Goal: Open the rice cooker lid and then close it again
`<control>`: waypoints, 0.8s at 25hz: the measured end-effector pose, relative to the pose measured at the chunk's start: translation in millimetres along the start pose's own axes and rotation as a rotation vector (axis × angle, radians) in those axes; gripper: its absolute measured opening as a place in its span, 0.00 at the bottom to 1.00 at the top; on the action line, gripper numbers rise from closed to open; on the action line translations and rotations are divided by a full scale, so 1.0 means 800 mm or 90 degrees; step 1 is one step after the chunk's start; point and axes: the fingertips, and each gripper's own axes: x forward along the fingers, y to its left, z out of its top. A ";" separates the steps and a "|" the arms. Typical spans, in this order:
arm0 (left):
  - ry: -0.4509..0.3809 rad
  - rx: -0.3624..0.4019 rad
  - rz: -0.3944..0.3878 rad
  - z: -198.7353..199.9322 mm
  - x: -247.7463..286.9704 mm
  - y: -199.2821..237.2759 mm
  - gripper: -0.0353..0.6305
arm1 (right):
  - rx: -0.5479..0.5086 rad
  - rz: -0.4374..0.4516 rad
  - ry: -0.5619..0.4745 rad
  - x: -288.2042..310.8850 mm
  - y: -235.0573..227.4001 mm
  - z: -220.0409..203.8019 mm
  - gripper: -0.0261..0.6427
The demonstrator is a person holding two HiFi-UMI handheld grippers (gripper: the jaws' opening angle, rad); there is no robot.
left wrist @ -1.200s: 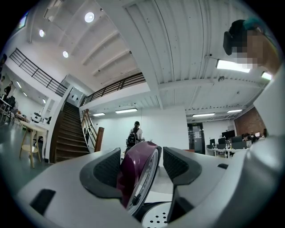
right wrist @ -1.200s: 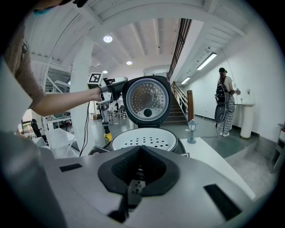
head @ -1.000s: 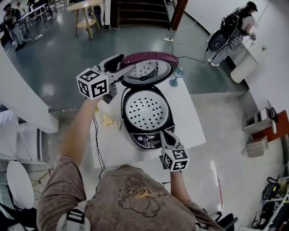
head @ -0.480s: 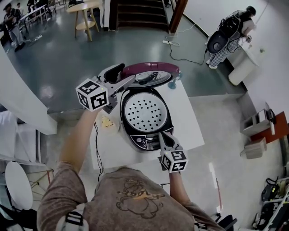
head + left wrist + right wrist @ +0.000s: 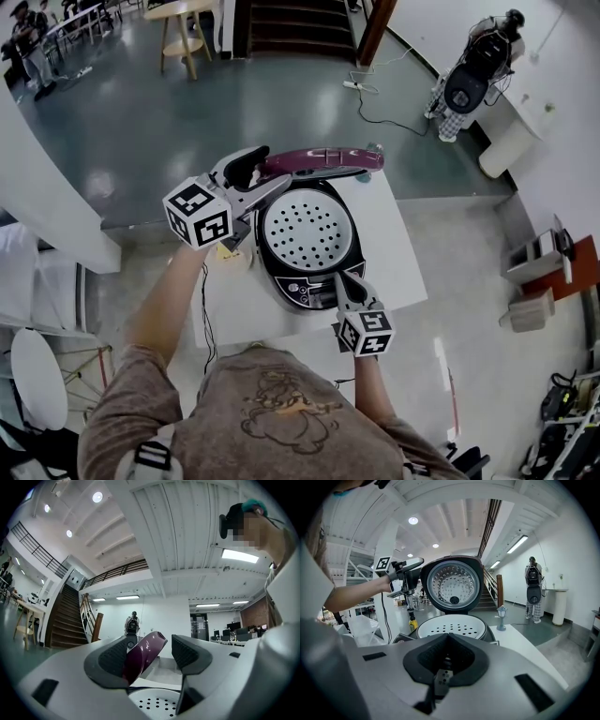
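Observation:
The black rice cooker (image 5: 302,289) stands on the white table (image 5: 398,258), with a white perforated tray (image 5: 305,230) showing inside. Its maroon lid (image 5: 323,159) stands roughly upright at the back. My left gripper (image 5: 278,183) is open at the lid's left end. In the left gripper view the lid's rim (image 5: 143,656) sits between the jaws against the left pad (image 5: 112,660). My right gripper (image 5: 349,275) is shut and empty, at the cooker's front panel. The right gripper view shows the lid's metal underside (image 5: 452,584) and the left gripper (image 5: 410,566) beside it.
A small lantern-like ornament (image 5: 502,616) stands at the table's back right corner. A yellow bottle (image 5: 412,620) and a black cable (image 5: 202,314) are at the cooker's left. A person (image 5: 469,80) stands far off by the right wall. Stairs (image 5: 300,23) rise behind.
The lid has swung from laid back to nearly upright, and my left gripper has come forward with it. My right gripper has stayed at the cooker's front.

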 end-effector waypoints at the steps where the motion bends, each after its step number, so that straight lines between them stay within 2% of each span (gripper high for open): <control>1: 0.000 0.000 0.001 -0.002 -0.002 -0.004 0.50 | 0.000 0.000 0.000 0.000 0.000 0.000 0.05; 20: 0.027 -0.033 -0.003 -0.044 -0.028 -0.056 0.50 | 0.002 0.002 0.001 -0.001 0.000 0.000 0.05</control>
